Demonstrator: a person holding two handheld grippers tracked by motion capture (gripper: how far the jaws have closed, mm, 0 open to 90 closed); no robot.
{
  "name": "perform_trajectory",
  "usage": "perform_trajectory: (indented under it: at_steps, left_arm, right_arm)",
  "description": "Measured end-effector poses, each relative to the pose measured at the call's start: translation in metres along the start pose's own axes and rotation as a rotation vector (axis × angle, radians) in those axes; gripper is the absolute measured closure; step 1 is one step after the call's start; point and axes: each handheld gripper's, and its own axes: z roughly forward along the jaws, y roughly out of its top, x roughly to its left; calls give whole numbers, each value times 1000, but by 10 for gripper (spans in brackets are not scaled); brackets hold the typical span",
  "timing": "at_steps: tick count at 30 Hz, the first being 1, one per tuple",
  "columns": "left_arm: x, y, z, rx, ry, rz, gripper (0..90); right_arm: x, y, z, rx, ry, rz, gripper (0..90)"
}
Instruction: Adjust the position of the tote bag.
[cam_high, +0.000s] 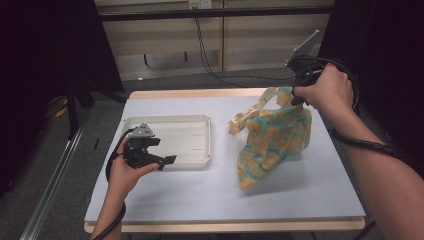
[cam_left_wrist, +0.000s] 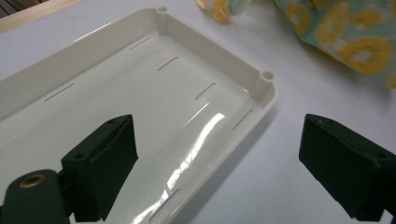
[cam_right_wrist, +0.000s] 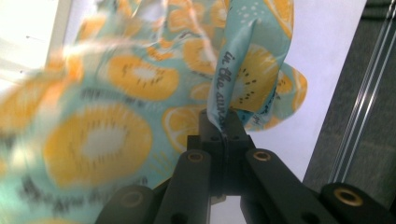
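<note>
A teal cloth with orange fruit prints (cam_high: 272, 135) hangs over the right half of the white table, its lower tip near the tabletop. My right gripper (cam_high: 299, 90) is raised at the cloth's top corner and shut on its hem (cam_right_wrist: 229, 88); the fabric (cam_right_wrist: 107, 140) drapes down in front of the jaws. My left gripper (cam_high: 167, 161) hovers low at the near right corner of a cream plastic tray (cam_high: 202, 157). Its two black pads (cam_left_wrist: 105, 163) stand wide apart, with nothing between them but the tray's rim (cam_left_wrist: 266, 77) and bare table.
The cloth (cam_left_wrist: 355, 37) lies just beyond the tray's far corner in the left gripper view. The table's right edge (cam_right_wrist: 327, 112) drops to dark floor close beside the right gripper. Black curtains flank both sides, and a cable (cam_high: 210, 60) trails behind the table.
</note>
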Motion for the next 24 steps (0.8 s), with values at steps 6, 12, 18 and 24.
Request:
perform_trajectory:
  at_steps: [6, 12, 18, 24]
  left_arm:
    - [0, 0, 1, 6, -3, 5, 114]
    - [0, 0, 2, 3, -7, 1, 114]
    - [0, -1, 2, 17, 1, 9, 114]
    - [1, -1, 1, 15, 7, 9, 114]
  right_arm:
    - [6, 5, -10, -28, 103, -95, 900]
    - [17, 8, -6, -40, 97, -142, 900]
    - [24, 6, -3, -84, 166, -162, 761]
    - [29, 6, 2, -29, 158, -107, 639]
